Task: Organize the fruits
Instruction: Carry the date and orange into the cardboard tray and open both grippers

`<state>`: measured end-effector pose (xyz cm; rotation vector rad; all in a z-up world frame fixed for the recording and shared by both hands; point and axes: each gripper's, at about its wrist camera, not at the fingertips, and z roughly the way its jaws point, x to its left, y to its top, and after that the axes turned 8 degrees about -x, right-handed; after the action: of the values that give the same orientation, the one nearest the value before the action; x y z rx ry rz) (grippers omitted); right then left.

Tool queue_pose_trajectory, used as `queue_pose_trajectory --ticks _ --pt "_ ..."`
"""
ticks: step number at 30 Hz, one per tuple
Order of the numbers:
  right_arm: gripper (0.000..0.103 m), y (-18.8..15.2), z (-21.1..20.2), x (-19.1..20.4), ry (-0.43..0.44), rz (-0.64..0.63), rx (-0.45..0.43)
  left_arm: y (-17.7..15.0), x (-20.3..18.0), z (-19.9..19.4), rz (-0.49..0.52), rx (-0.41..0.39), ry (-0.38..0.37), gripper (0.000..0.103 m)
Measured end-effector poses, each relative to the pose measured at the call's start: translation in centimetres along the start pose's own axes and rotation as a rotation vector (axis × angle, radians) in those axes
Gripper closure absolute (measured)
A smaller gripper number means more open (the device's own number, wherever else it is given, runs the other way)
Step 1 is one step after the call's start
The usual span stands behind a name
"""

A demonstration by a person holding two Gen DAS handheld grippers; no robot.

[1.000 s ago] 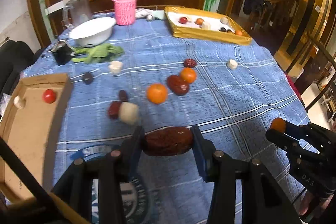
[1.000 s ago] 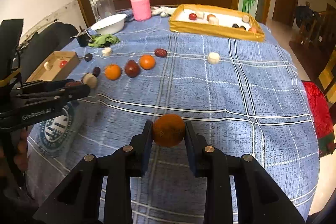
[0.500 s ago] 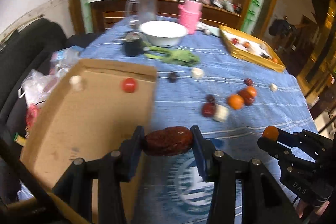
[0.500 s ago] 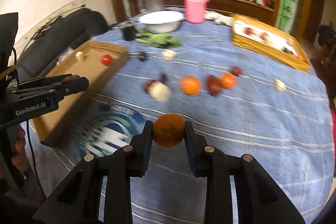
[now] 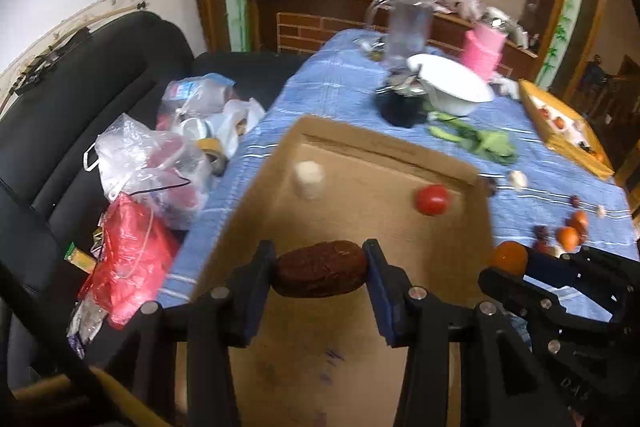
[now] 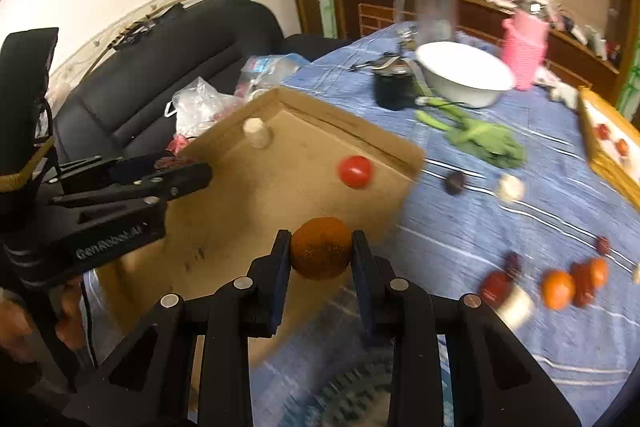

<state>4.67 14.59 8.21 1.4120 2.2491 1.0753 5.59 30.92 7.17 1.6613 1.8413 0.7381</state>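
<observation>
My left gripper [image 5: 320, 269] is shut on a dark red date [image 5: 322, 269] and holds it above the cardboard tray [image 5: 360, 347]. The tray holds a red tomato [image 5: 432, 199] and a white piece [image 5: 308, 177]. My right gripper [image 6: 320, 255] is shut on an orange [image 6: 320, 247] above the tray's right edge [image 6: 408, 163]; it shows at the right of the left wrist view [image 5: 510, 259]. The left gripper [image 6: 188, 175] shows at the left of the right wrist view. Loose oranges and dates [image 6: 556, 287] lie on the blue cloth.
A white bowl [image 5: 456, 85], pink cup [image 5: 482, 53], glass jug [image 5: 408, 27], black jar [image 5: 400, 107] and green leaves [image 5: 484, 143] stand behind the tray. A yellow tray [image 5: 560, 123] with fruit is far right. Plastic bags [image 5: 152, 163] lie on the black sofa, left.
Both grippers have swung left with their fruit, from over the open cloth to over the cardboard tray. The tray now fills the near view.
</observation>
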Motion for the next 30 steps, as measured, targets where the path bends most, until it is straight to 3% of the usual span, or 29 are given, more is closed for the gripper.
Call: queue_pose_trajectory --ticks 11,18,24,30 --pt "0.075 1.0 7.1 1.3 -0.030 0.025 0.096 0.7 1.7 4.6 -0.003 0.078 -0.025 0.055" --pt "0.075 0.6 8.0 0.8 -0.054 0.035 0.120 0.5 1.9 6.7 -0.019 0.182 -0.001 0.055" --pt "0.068 0.5 8.0 0.7 -0.083 0.023 0.123 0.4 1.9 6.5 -0.021 0.189 0.007 0.055" --pt "0.068 -0.3 6.0 0.4 -0.092 0.014 0.108 -0.4 2.2 5.0 -0.029 0.171 0.029 0.048"
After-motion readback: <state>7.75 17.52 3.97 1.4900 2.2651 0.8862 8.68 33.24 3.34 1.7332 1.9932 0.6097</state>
